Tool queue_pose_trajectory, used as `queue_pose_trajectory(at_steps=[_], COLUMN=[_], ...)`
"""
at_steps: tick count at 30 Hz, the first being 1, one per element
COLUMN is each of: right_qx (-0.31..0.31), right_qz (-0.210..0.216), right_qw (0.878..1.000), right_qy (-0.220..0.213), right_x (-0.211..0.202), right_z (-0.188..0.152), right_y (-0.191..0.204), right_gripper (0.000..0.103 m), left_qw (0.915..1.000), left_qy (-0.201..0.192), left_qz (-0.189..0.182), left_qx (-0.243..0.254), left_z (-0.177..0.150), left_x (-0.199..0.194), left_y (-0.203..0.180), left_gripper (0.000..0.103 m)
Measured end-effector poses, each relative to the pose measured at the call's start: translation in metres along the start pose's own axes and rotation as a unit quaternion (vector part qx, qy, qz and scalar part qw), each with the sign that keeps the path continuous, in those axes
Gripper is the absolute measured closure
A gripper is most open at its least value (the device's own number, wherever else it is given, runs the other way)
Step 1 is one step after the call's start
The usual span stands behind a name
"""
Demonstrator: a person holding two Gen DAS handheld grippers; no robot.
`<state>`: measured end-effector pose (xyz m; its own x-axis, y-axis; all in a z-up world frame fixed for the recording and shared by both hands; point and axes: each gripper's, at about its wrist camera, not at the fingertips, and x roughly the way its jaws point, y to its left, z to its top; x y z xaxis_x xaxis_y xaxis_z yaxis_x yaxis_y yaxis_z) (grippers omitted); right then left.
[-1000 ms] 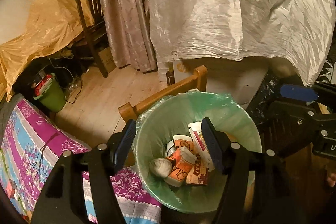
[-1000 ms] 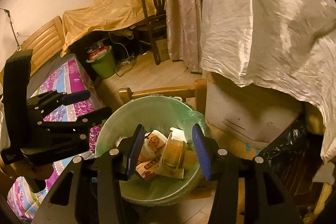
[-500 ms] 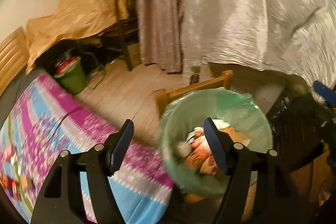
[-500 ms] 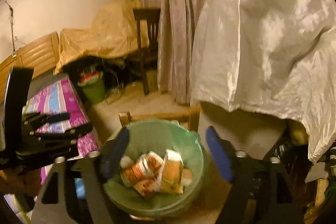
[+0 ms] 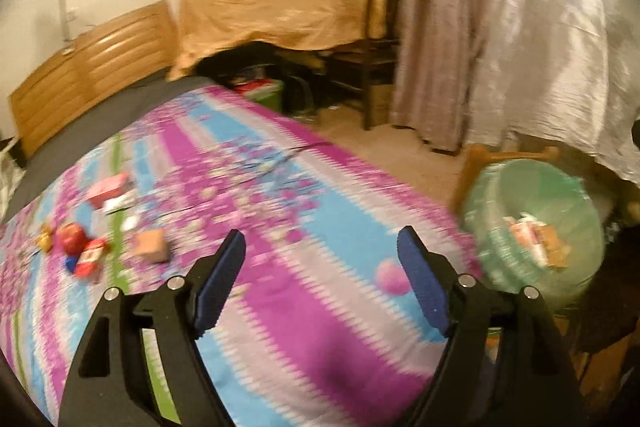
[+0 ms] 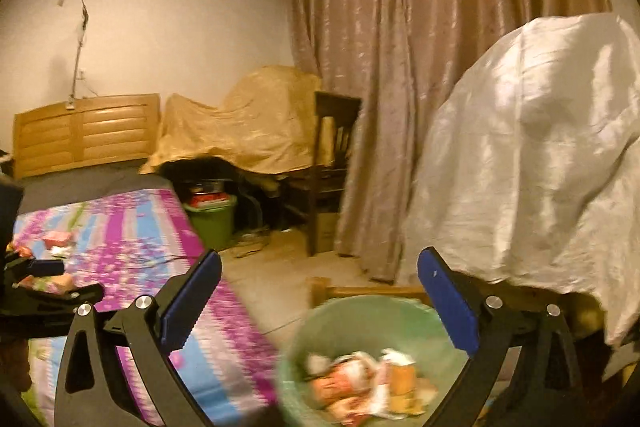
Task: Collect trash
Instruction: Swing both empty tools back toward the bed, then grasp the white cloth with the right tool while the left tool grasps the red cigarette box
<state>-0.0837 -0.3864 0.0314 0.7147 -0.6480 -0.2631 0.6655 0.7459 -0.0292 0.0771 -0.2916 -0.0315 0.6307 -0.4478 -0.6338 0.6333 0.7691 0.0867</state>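
Note:
A green-lined trash bin (image 5: 532,223) (image 6: 360,323) holds cartons and wrappers (image 6: 360,391). On the purple and blue bed sheet (image 5: 256,211) lie loose pieces: a red carton (image 5: 108,189), a red round thing (image 5: 71,238), a red packet (image 5: 89,259) and a small brown box (image 5: 151,246). My left gripper (image 5: 320,259) hangs over the sheet, its jaws opening, nothing between them. My right gripper (image 6: 320,287) is above the bin's near left side, jaws opening wide and empty. The left gripper's body (image 6: 36,291) shows at the left edge of the right wrist view.
A wooden headboard (image 6: 86,131) backs the bed. A yellow-covered heap (image 6: 240,123), a dark chair (image 6: 332,163) and a green tub (image 6: 212,219) stand by the curtain (image 6: 420,67). A white-draped bulk (image 6: 532,155) rises behind the bin, which sits by a wooden chair frame (image 6: 360,291).
Both grippers have swung left, away from the bin toward the bed. Their jaws have widened. The carton that stood between the right jaws now lies in the bin.

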Motion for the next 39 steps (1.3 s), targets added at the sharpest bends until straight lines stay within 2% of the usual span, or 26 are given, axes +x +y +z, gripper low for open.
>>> queue_pose_trajectory(at_steps=[7, 12, 18, 20, 24, 27, 29, 33, 35, 39], right_qx=[0.001, -0.038, -0.085, -0.098, -0.117, -0.122, -0.125, -0.134, -0.14, -0.151], right_qz=[0.089, 0.16, 0.269, 0.302, 0.368, 0.407, 0.424, 0.445, 0.453, 0.462], right_qw=[0.994, 0.982, 0.949, 0.936, 0.9, 0.875, 0.863, 0.849, 0.843, 0.834], right_qy=[0.06, 0.089, 0.137, 0.154, 0.201, 0.233, 0.245, 0.252, 0.255, 0.263], right_x=[0.014, 0.018, 0.017, 0.014, 0.007, 0.005, 0.005, 0.014, 0.021, 0.035], right_z=[-0.004, -0.01, -0.029, -0.041, -0.07, -0.089, -0.095, -0.102, -0.105, -0.107], right_y=[0.065, 0.128, 0.217, 0.244, 0.3, 0.335, 0.356, 0.392, 0.412, 0.445], right_gripper=[0.005, 0.005, 0.005, 0.005, 0.005, 0.005, 0.005, 0.005, 0.005, 0.005], left_qw=[0.9952, 0.9852, 0.9624, 0.9538, 0.936, 0.9232, 0.913, 0.8958, 0.8928, 0.8933], left_qy=[0.006, 0.021, 0.053, 0.062, 0.075, 0.082, 0.093, 0.11, 0.114, 0.113], left_qz=[0.07, 0.117, 0.171, 0.189, 0.222, 0.248, 0.261, 0.272, 0.274, 0.279], left_qx=[-0.068, -0.123, -0.204, -0.225, -0.263, -0.282, -0.299, -0.334, -0.339, -0.334], left_z=[-0.043, -0.08, -0.128, -0.142, -0.164, -0.179, -0.191, -0.211, -0.215, -0.217], left_x=[-0.03, -0.05, -0.064, -0.066, -0.074, -0.081, -0.083, -0.085, -0.084, -0.083], left_y=[0.082, 0.137, 0.214, 0.237, 0.277, 0.3, 0.314, 0.335, 0.336, 0.339], left_gripper=[0.027, 0.027, 0.027, 0.027, 0.027, 0.027, 0.027, 0.027, 0.027, 0.027])
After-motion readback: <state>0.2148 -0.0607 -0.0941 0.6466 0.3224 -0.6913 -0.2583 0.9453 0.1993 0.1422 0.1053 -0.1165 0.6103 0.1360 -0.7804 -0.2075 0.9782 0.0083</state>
